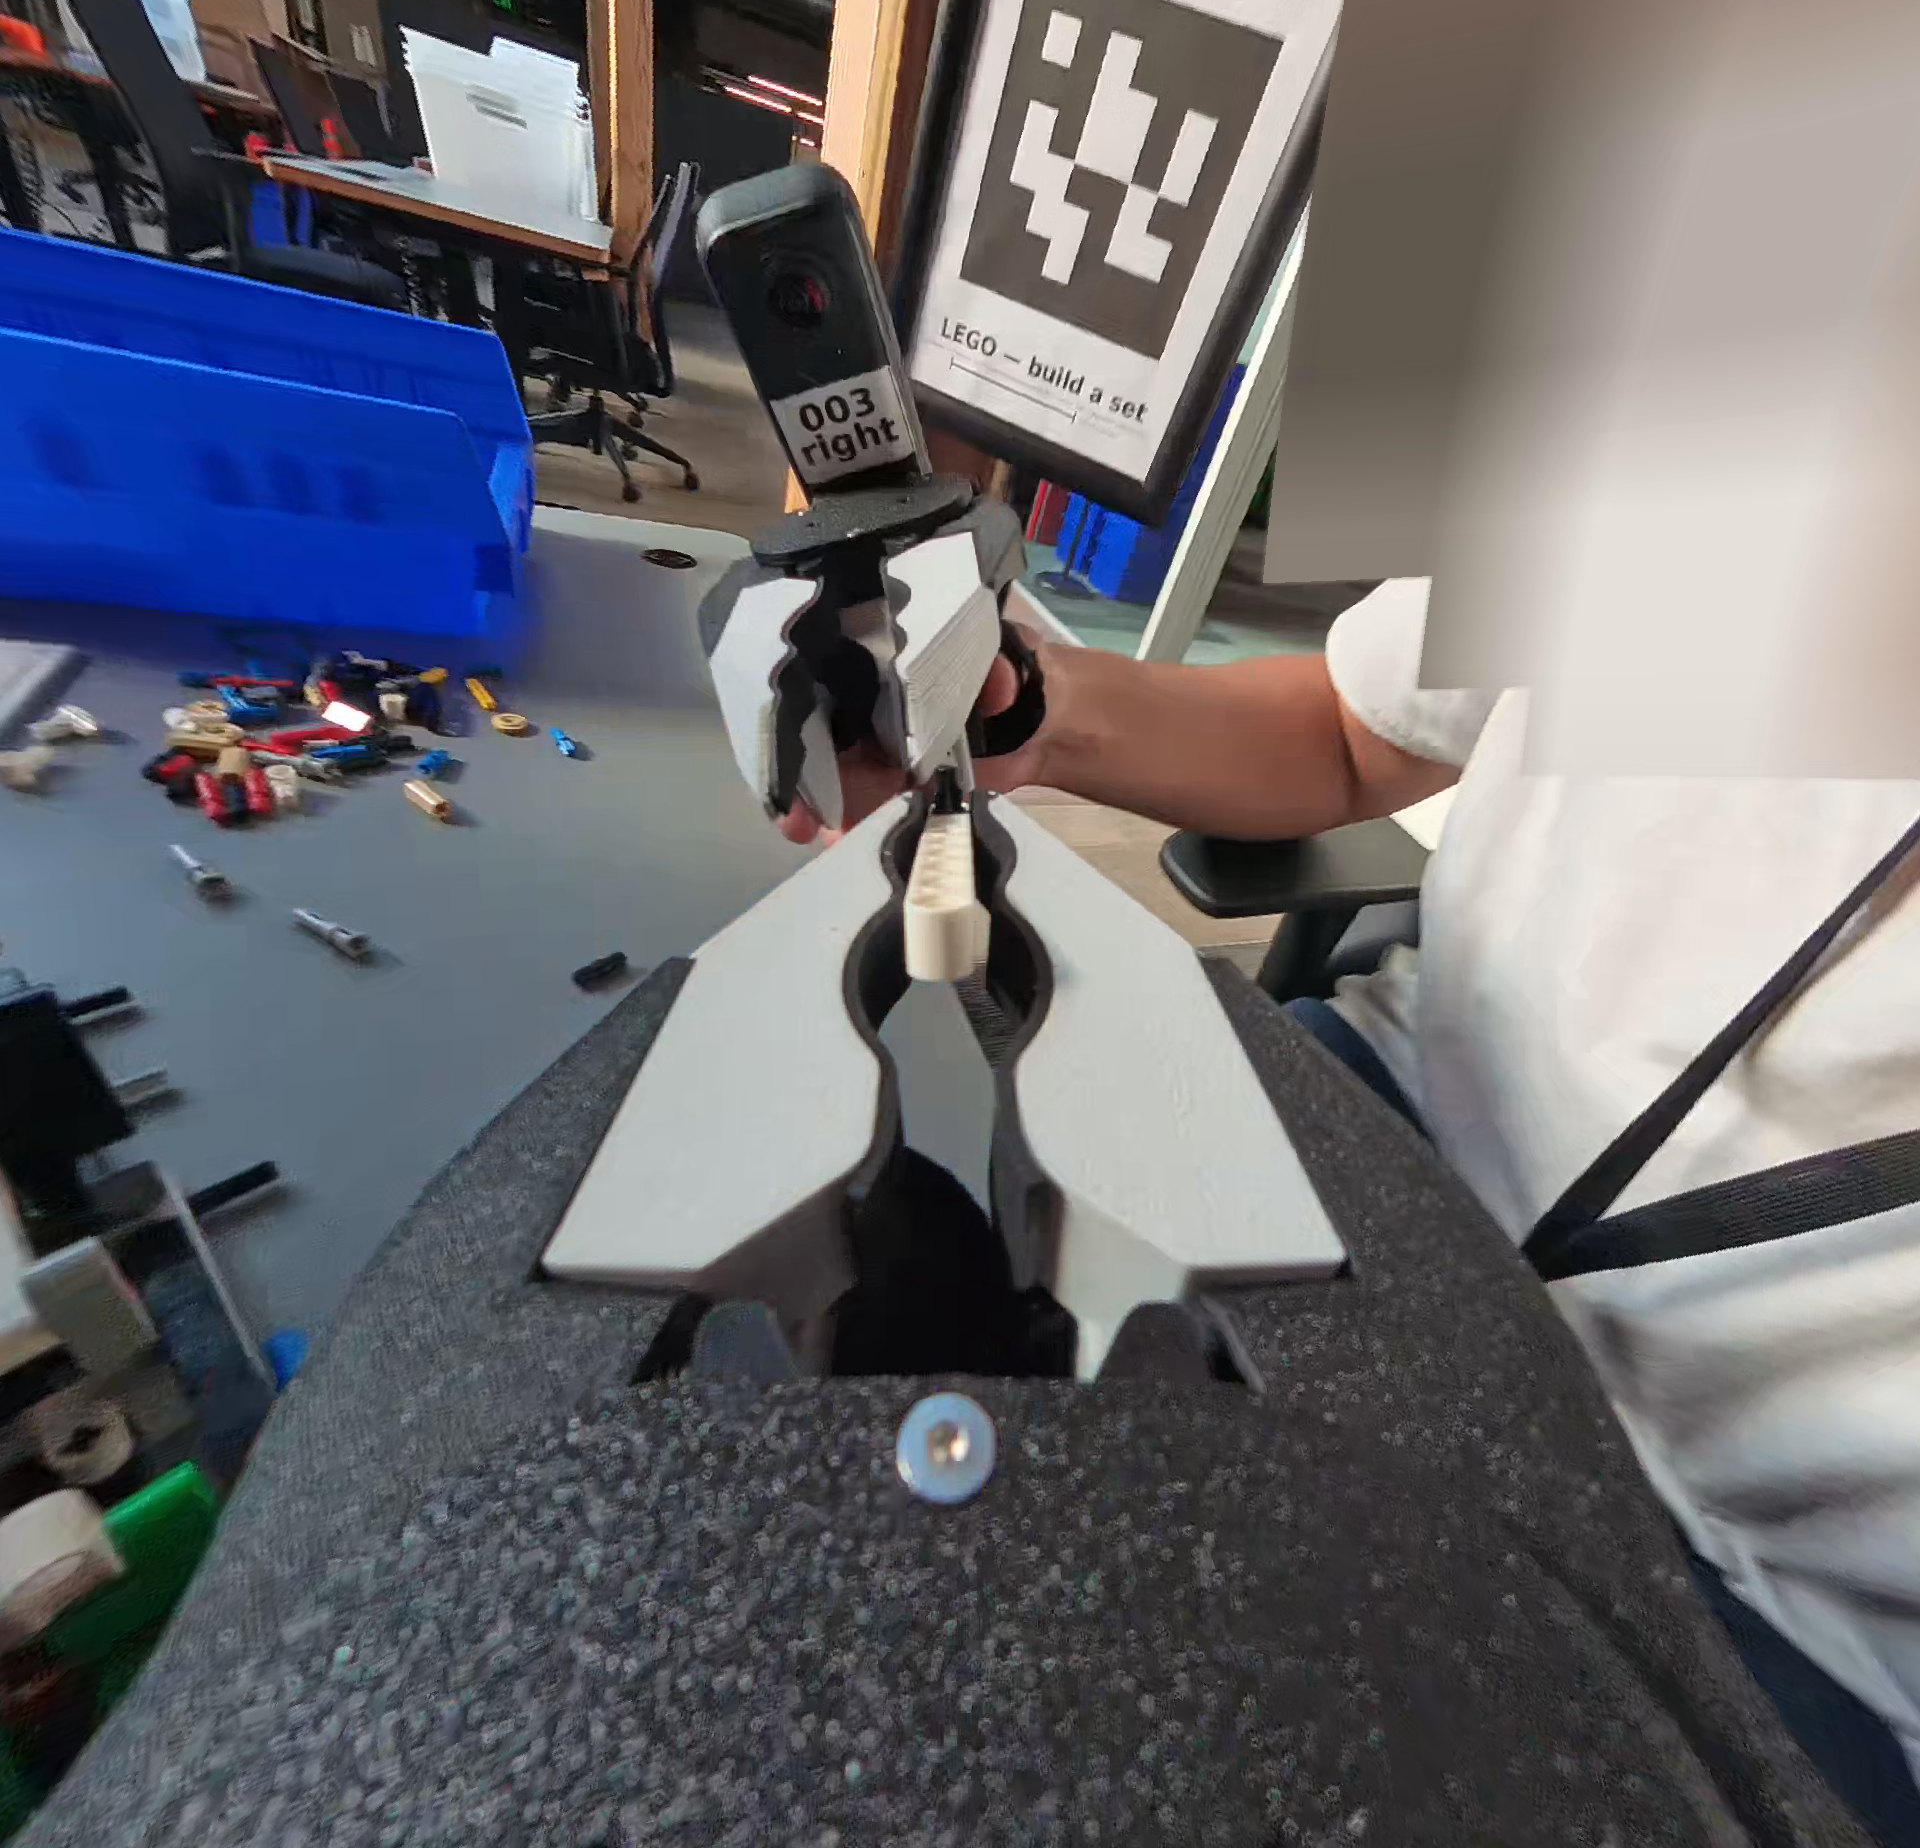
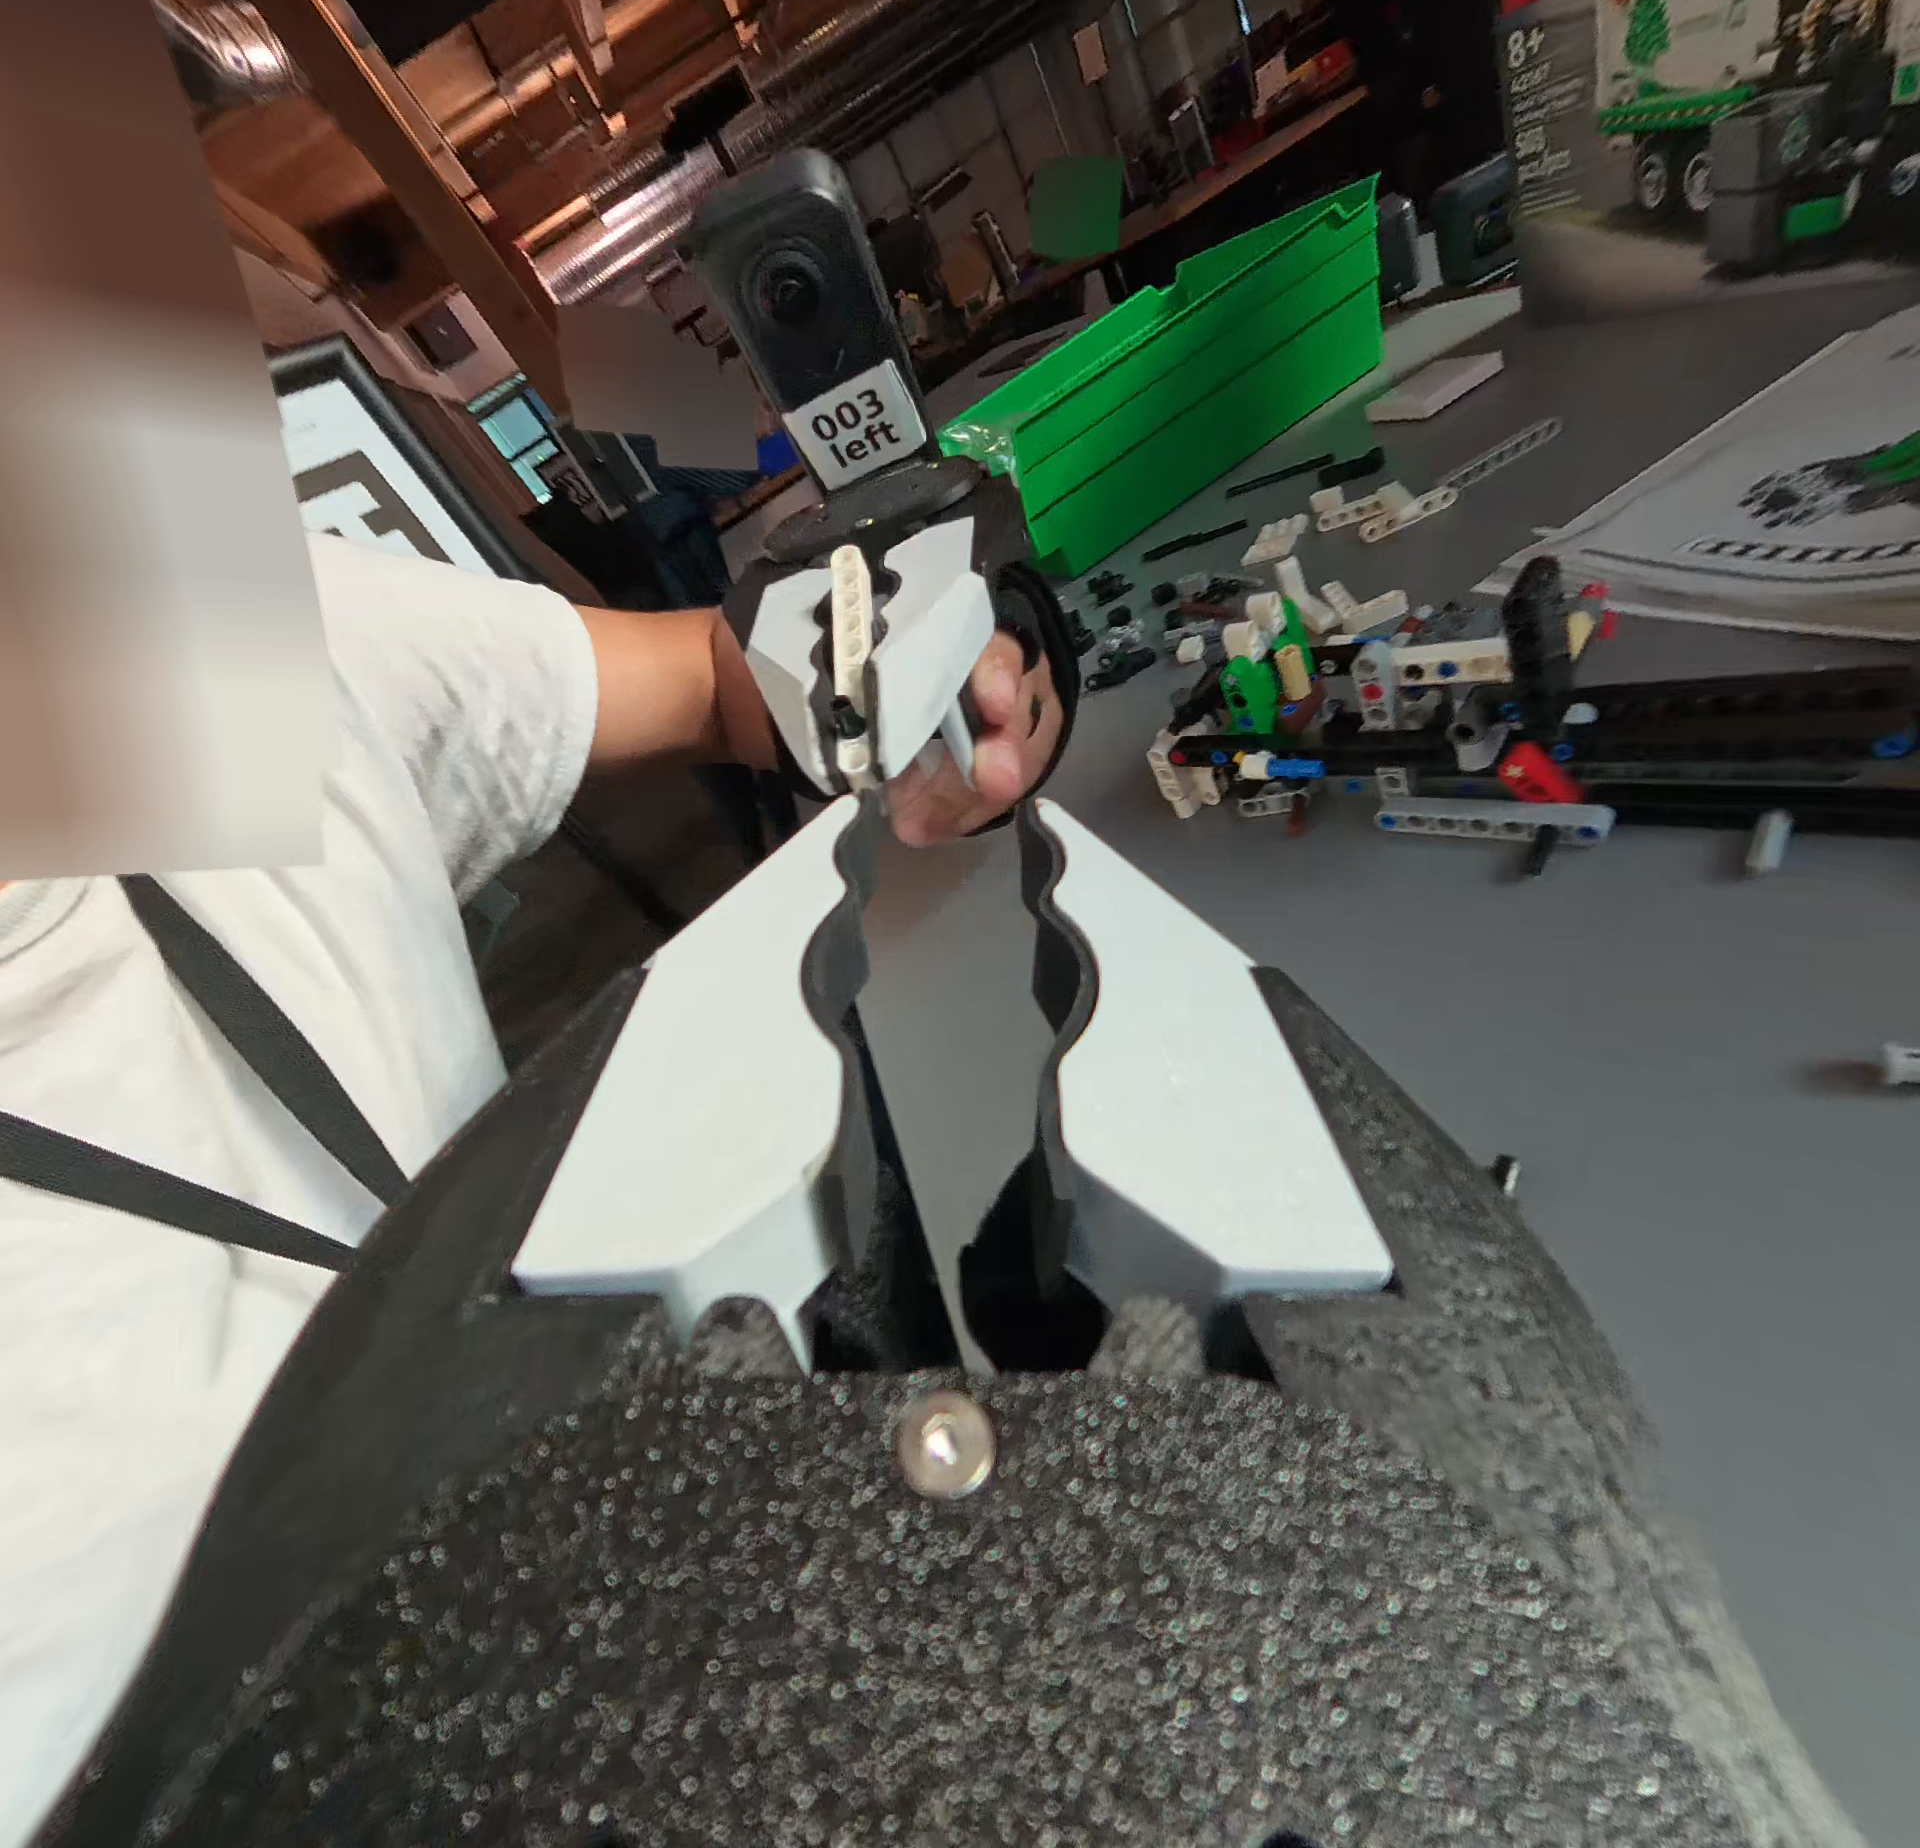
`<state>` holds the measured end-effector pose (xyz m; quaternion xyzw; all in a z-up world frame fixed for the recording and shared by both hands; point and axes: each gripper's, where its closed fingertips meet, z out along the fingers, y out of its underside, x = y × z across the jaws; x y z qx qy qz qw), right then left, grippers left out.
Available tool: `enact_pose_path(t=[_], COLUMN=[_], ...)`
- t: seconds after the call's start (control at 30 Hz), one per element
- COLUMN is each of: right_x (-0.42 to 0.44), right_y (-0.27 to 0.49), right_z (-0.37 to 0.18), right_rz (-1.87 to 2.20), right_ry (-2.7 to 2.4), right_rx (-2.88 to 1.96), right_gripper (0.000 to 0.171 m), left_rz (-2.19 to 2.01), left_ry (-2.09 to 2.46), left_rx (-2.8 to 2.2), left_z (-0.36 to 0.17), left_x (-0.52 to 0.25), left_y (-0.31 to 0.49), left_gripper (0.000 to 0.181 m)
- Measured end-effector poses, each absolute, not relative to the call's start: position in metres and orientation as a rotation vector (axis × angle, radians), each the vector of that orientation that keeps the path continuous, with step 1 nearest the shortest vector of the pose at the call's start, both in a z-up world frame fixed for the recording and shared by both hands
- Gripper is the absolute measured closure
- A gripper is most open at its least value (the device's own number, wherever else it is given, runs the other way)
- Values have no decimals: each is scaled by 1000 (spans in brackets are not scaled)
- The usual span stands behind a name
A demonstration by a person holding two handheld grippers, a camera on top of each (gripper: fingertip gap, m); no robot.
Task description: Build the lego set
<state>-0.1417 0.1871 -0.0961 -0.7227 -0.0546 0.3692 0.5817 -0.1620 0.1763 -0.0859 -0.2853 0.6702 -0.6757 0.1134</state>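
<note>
Here, labelled left tool (image 1: pixel 951 842) gripping white beam (image 1: pixel 943 899)

Bright even indoor light, soft shadows, wide-angle bending at edges, blurred foreground and corners.

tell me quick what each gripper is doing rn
Left gripper: shut on the white beam, black pin in its end.
Right gripper: open, empty, tips near the beam.

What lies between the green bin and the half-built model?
Between the green bin and half-built model lie scattered white and dark pieces, seen in the right wrist view.
</note>
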Motion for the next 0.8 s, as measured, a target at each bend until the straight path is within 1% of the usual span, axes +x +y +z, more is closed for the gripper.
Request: enact_pose_path(t=[0.1, 0.23, 0.27, 0.33, 0.47, 0.6, 0.7, 0.8], right_x=[-129, -108, -104, -101, -105, -102, -97, -82], right_y=[194, 190, 184, 167, 121, 81, 69, 77], right_z=[-92, -94, -92, -92, -103, -111, -118, -133], right_rz=[691, 500, 494, 511, 453, 362, 319, 216], right_ry=[-182, -145, -103, -23, 39, 119, 147, 132], right_rx=[-1691, -1644, -1620, -1610, -1695, -1752, -1800, -1880], right_gripper=[146, 151, 152, 152, 153, 155, 155, 154], left_rz=[-2214, -2290, -2194, -1870, -1865, -1658, -1656, -1723], left_ry=[1985, 2043, 2062, 2037, 2184, 2357, 2354, 2311], left_rx=[-1009, -1164, -1227, -1382, -1330, -967, -886, -914], left_z=[-85, -93, -101, -124, -124, -142, -146, -146], left_x=[-166, -167, -163, -148, -152, -146, -144, -146], left_y=[170, 153, 150, 153, 119, 108, 108, 118], left_gripper=[175, 176, 176, 176, 176, 175, 175, 175])
